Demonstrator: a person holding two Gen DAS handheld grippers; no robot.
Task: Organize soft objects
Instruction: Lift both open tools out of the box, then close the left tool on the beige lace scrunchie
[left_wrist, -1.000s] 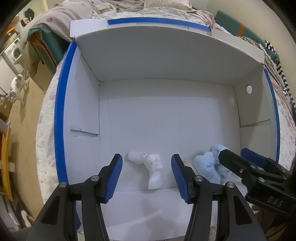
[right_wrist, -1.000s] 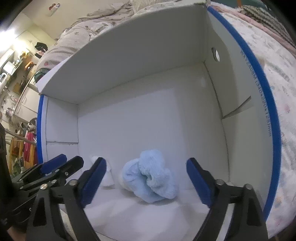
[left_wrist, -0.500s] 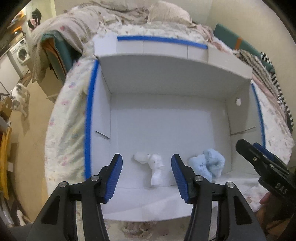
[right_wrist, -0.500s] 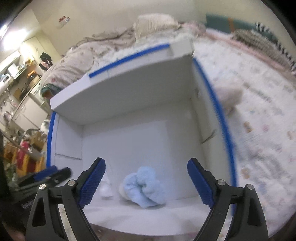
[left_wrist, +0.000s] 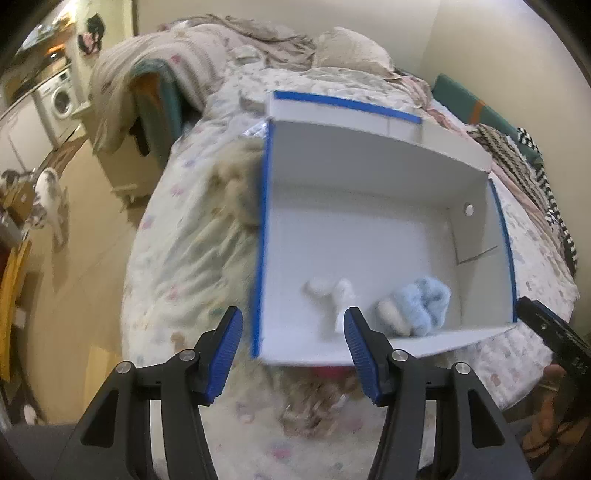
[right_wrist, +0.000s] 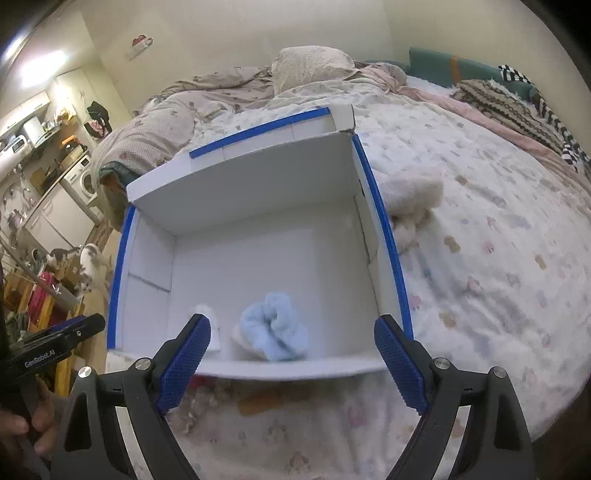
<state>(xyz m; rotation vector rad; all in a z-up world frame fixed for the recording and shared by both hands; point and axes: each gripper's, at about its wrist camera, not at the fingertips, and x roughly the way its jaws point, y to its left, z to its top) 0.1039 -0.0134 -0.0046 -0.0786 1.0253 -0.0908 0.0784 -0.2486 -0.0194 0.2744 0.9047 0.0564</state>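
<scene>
Blue sock (right_wrist: 274, 326) bunched in box (right_wrist: 236, 192) — no clear axis, left tongs (left_wrist: 291, 345) opening, right tongs (right_wrist: 291, 363) released

White lettering "GenRobot.AI" runs along the black body of the left gripper (right_wrist: 55, 341), at the near left. No other text is legible.

My left claw's (left_wrist: 291, 347) finger hides the white sock's (left_wrist: 341, 291) lower end; my right claw (left_wrist: 554, 332) is cut off at the picture's edge.
</scene>
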